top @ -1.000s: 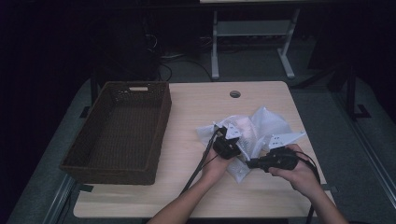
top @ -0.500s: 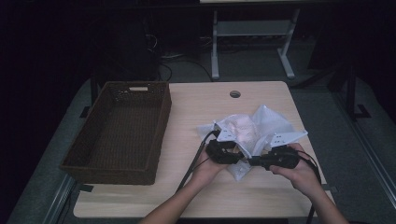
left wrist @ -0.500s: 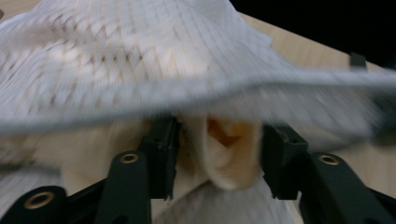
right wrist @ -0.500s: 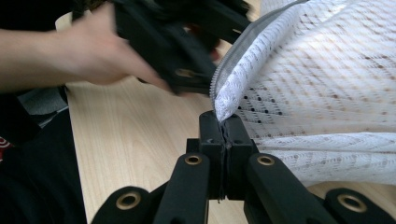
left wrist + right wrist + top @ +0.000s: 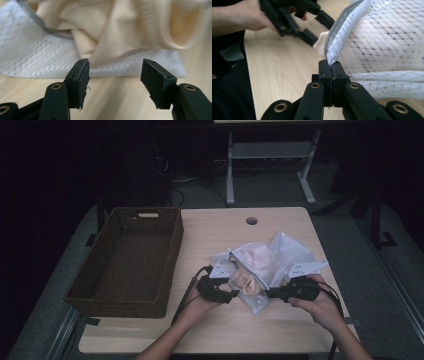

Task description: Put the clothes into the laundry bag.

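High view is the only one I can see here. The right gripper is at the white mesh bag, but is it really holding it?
Observer: Yes. In the right gripper view, the right gripper is shut on the zipper edge of the mesh bag.
Operator: And the left gripper, does it hold the cloth?
Observer: No. In the left gripper view, the left gripper has just been opening; nothing is between its jaws, and the cream cloth lies just beyond them.
Operator: Is the cloth fully out of the bag?
Observer: Not yet. Part of it lies on the mesh, and the grey zipper crosses over it.
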`<state>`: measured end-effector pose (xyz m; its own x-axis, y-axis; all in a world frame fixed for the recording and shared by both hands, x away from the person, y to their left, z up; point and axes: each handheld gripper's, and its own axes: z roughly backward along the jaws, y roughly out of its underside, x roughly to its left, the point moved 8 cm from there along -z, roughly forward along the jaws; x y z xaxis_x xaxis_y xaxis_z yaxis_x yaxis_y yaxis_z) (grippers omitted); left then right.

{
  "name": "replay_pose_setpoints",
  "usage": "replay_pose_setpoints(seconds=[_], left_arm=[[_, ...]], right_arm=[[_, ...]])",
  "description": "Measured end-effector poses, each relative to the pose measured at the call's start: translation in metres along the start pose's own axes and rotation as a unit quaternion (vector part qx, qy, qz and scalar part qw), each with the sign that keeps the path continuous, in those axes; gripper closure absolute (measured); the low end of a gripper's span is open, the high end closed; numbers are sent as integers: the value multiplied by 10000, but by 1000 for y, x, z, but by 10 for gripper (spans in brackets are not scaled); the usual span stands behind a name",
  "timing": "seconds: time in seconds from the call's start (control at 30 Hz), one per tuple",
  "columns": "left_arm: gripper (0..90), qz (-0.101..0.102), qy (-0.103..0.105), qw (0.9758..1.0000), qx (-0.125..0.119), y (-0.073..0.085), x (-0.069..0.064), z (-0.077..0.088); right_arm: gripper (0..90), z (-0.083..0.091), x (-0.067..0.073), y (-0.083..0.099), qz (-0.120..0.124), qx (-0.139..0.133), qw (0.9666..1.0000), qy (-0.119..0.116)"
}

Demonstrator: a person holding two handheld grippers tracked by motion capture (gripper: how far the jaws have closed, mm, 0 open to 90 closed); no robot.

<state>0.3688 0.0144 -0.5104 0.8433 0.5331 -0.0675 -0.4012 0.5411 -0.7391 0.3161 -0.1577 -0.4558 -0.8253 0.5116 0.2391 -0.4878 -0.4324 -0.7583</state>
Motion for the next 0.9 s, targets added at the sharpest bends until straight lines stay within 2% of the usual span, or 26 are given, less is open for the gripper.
replay_pose_setpoints(seconds=[0.07, 0.13, 0.23, 0.27, 0.33, 0.47, 0.53, 0.6, 0.7, 0.8, 0.9], left_arm=[[397, 2, -92, 9999, 56, -2, 6, -8], [452, -26, -101, 9999, 14, -6, 8, -12], [700, -72, 1, 10000, 3, -9, 5, -14], [774, -176, 148, 9997, -22, -14, -4, -11], [841, -318, 329, 9989, -128, -22, -16, -5], [875, -590, 537, 9959, -427, -42, -42, 0], [877, -706, 530, 9951, -447, -52, -51, -6], [878, -677, 462, 9957, -425, -58, -52, -15], [881, -481, 361, 9974, -404, -66, -46, -35], [881, -414, 237, 9983, -339, -67, -39, -55], [879, -283, 174, 9986, -413, -69, -32, -64]], right_arm=[[887, 0, 0, 0, 2, 9, 10000, 2], [887, 0, 0, 0, 8, 3, 10000, -2], [887, 0, -1, 0, 4, -11, 10000, 4], [887, 0, -1, 0, 1, -14, 10000, 9], [887, 0, -2, 0, -9, -15, 10000, 33], [888, 0, -2, -2, -16, -37, 10000, 54], [888, 0, -1, -3, 10, -57, 10000, 57], [888, 0, 1, -4, 21, -55, 10000, 49], [888, 1, 4, -4, 38, -57, 10000, -27], [888, 2, 7, -4, 70, -63, 9999, -114], [888, 3, 6, -4, 93, -76, 9999, -122]])
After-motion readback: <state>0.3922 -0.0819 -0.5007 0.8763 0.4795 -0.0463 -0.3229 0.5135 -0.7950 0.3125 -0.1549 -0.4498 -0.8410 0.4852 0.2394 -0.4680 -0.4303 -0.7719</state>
